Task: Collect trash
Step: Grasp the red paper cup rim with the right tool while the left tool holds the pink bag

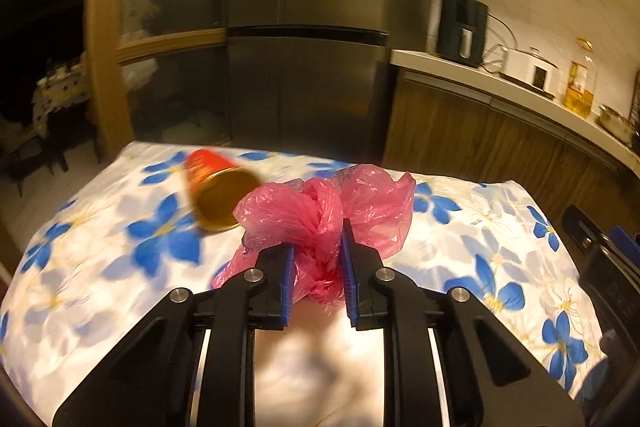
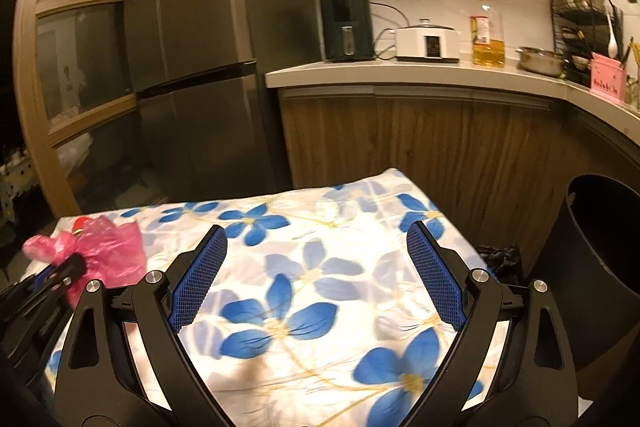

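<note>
My left gripper [image 1: 318, 239] is shut on a knotted pink plastic bag [image 1: 320, 215] and holds it above the flowered tablecloth [image 1: 120, 267]. A red can [image 1: 218, 195] with a gold inside lies on its side just behind and left of the bag, blurred. In the right wrist view the pink bag [image 2: 100, 251] and the left gripper [image 2: 60, 277] show at the far left. My right gripper [image 2: 316, 247] is open and empty above the tablecloth [image 2: 320, 227]. A black trash bin [image 2: 596, 243] stands at the right of the table.
A grey fridge [image 2: 192, 67] stands behind the table. A counter [image 2: 400, 71] at the right carries an air fryer [image 2: 346, 27], a white cooker [image 2: 426, 43], an oil bottle [image 2: 486, 35] and a metal bowl [image 2: 540, 59]. A black bag [image 2: 500, 255] lies by the bin.
</note>
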The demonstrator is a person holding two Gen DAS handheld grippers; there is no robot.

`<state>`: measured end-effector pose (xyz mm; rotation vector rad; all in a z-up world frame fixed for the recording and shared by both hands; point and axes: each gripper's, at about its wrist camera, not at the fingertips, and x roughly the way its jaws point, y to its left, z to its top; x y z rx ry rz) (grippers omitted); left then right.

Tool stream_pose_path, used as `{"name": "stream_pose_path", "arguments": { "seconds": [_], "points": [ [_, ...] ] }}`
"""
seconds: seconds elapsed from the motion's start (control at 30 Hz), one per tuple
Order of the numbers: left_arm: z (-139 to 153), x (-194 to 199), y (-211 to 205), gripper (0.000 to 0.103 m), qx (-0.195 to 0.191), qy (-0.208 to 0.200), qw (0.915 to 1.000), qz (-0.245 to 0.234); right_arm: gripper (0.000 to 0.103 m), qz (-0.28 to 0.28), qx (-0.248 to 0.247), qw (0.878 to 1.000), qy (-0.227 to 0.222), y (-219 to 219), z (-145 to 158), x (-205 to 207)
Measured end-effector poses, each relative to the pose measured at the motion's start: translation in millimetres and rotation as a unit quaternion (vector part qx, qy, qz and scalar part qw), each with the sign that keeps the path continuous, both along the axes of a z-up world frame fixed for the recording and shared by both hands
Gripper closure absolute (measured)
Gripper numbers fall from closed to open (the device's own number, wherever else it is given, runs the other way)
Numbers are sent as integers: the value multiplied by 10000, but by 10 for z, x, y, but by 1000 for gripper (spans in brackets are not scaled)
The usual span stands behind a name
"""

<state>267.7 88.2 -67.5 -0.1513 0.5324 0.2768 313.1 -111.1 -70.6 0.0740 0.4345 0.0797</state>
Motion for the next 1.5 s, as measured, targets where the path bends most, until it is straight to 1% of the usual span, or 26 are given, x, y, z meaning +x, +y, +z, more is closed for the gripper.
{"name": "stream_pose_path", "arguments": {
  "seconds": [0.1,0.23,0.3,0.5,0.67,0.83,0.93,1.07,1.13,1.17,1.23,1.37,1.43,1.5],
  "points": [
    [-2,-193,164,83,-109,0,9997,201,13,209,-24,9998,68,177,-29,-41],
    [-16,-425,380,83,30,16,9986,527,13,496,-56,9986,165,464,-75,-82],
    [-22,-511,505,83,-17,38,9978,656,13,637,-47,9978,197,602,-80,-103],
    [24,-698,835,83,-98,-21,9948,1010,13,1050,-16,9940,293,1009,-112,-114],
    [34,-807,1086,83,-213,-74,9916,1275,13,1462,51,9884,400,1497,-160,-68],
    [25,-796,1287,83,-332,-58,9882,1492,22,1841,13,9816,509,2014,-241,-12],
    [11,-754,1353,83,-264,-25,9881,1518,28,2052,7,9767,627,2244,-290,60],
    [-1,-752,1452,83,-241,-20,9870,1591,37,2167,68,9732,773,2401,-339,157],
    [-17,-726,1507,83,-250,23,9863,1628,43,2262,139,9700,881,2478,-361,203],
    [-26,-740,1520,83,-260,22,9861,1640,45,2289,148,9692,900,2509,-371,211],
    [-32,-724,1571,83,-289,32,9855,1673,51,2379,130,9666,942,2597,-388,237],
    [-28,-675,1623,82,-288,36,9849,1710,59,2523,151,9615,1081,2740,-421,297],
    [-30,-637,1650,82,-287,60,9847,1717,65,2576,179,9590,1170,2795,-446,339],
    [-48,-620,1664,82,-320,85,9848,1702,70,2626,219,9562,1275,2843,-473,384]
  ]
}}
